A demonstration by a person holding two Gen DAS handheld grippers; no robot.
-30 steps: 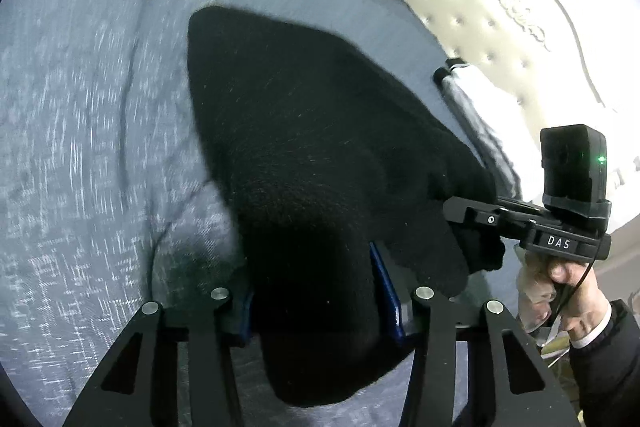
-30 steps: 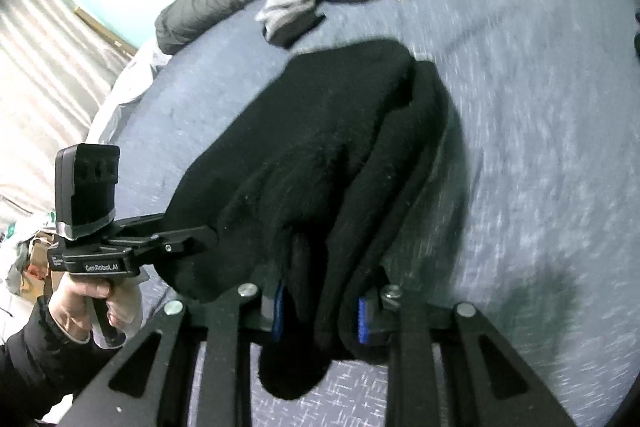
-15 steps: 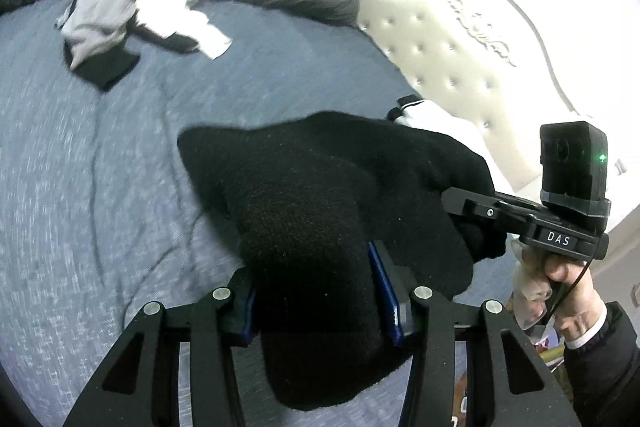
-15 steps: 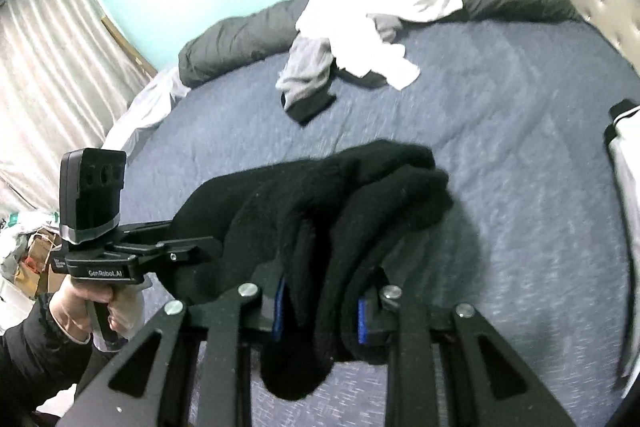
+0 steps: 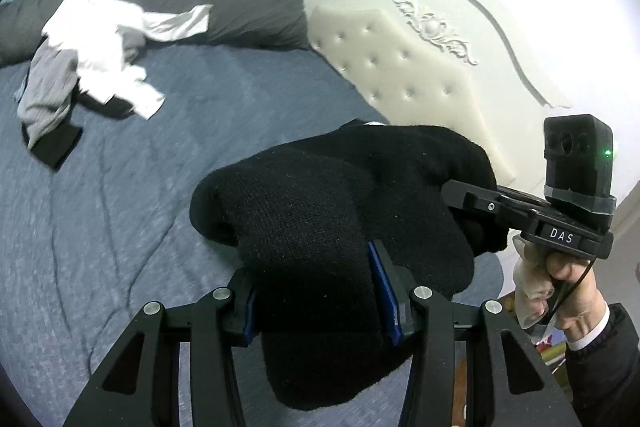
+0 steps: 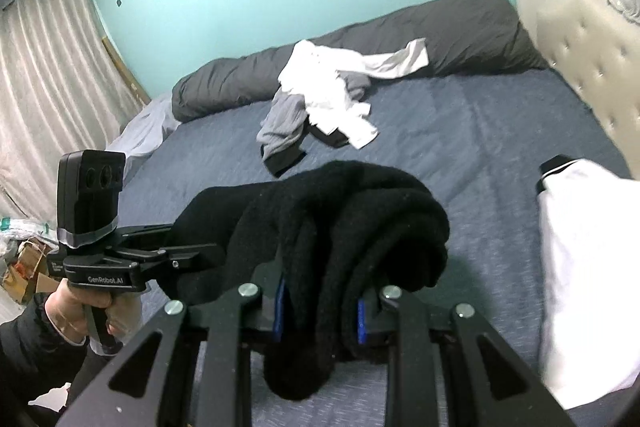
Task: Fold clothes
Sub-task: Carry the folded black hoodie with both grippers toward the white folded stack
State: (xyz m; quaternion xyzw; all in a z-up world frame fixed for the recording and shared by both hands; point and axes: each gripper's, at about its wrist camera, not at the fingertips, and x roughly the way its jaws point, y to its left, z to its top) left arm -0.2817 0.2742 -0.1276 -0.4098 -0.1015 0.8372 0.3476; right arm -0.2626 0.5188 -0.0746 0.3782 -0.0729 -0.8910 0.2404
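A thick black knitted garment [image 5: 320,211] hangs bunched in the air above the blue bed [image 5: 120,227], held at both ends. My left gripper [image 5: 320,307] is shut on one thick fold of it, blue pads pressed into the knit. My right gripper [image 6: 320,311] is shut on another bunched fold of the black garment [image 6: 340,227]. Each wrist view shows the other gripper beside it: the right gripper [image 5: 460,193] at the right, the left gripper [image 6: 196,253] at the left, both sunk into the cloth. The fingertips are hidden by fabric.
A heap of white and grey clothes [image 5: 92,59] lies at the far side of the bed against a dark grey rolled duvet [image 6: 400,39]. A white folded garment [image 6: 580,267] rests near the cream tufted headboard [image 5: 400,67]. Curtains [image 6: 48,67] hang at the left.
Both grippers have risen with the black garment, lifting it off the bed so it now hangs bunched between them. More of the wall and headboard has come into view.
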